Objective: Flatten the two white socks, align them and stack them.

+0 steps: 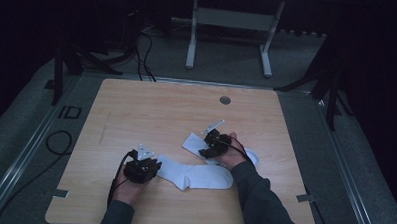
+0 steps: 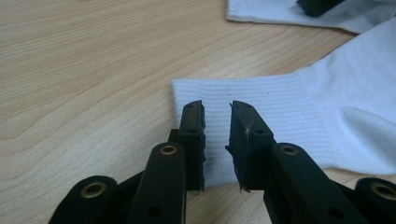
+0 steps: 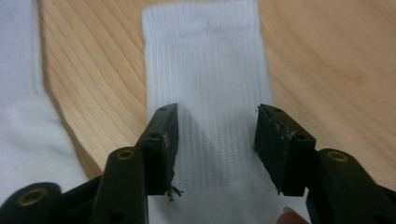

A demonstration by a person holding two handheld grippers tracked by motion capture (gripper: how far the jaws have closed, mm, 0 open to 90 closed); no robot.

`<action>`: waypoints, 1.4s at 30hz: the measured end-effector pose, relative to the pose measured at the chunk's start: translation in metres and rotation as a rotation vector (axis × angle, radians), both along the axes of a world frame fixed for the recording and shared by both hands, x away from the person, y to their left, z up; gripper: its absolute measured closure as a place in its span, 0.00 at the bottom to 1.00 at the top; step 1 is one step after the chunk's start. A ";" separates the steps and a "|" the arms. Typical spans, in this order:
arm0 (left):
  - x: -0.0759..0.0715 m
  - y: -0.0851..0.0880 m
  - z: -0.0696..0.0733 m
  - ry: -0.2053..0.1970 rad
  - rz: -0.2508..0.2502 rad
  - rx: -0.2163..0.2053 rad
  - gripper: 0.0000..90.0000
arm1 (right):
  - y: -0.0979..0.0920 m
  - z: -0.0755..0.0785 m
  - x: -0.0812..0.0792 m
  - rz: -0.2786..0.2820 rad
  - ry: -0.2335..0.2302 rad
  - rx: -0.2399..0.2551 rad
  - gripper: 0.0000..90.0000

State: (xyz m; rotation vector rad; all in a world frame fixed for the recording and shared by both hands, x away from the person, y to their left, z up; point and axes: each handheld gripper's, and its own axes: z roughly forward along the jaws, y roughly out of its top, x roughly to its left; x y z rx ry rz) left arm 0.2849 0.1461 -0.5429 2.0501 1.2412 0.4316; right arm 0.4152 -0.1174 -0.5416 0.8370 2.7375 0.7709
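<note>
near sock (image 1: 197, 175): lies flat on the table (image 1: 136, 110), ribbed cuff under the left gripper (image 2: 216, 140).
left jaws: a narrow gap, nothing pinched.
far sock (image 3: 205, 70): ribbed leg runs out between the right gripper (image 3: 215, 149) jaws.
right jaws: wide apart, empty.
handling: light, limp, likely to sag; pinch the thicker cuff edge.

The high view looked forward and down from above the person's side, taking in the whole table (image 1: 136, 105) and the floor and a frame beyond. The left gripper view sat low and close behind its jaws, facing across the cuff of the near sock (image 2: 280, 107), with the far sock (image 2: 261, 11) at its top edge. The right gripper view looked steeply down along the far sock (image 3: 205, 60), the near sock (image 3: 18, 93) at its left edge, so all three views shared both socks.
</note>
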 end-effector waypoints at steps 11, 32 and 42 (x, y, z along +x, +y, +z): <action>0.001 -0.001 -0.002 0.008 -0.005 0.001 0.83 | -0.006 0.001 0.004 0.000 -0.021 -0.003 0.90; 0.001 -0.003 -0.004 0.022 -0.008 0.008 0.83 | -0.032 0.031 -0.002 -0.023 -0.066 0.040 0.92; 0.002 -0.005 -0.007 0.032 -0.013 0.027 0.83 | -0.044 0.066 -0.014 -0.007 -0.117 0.095 0.93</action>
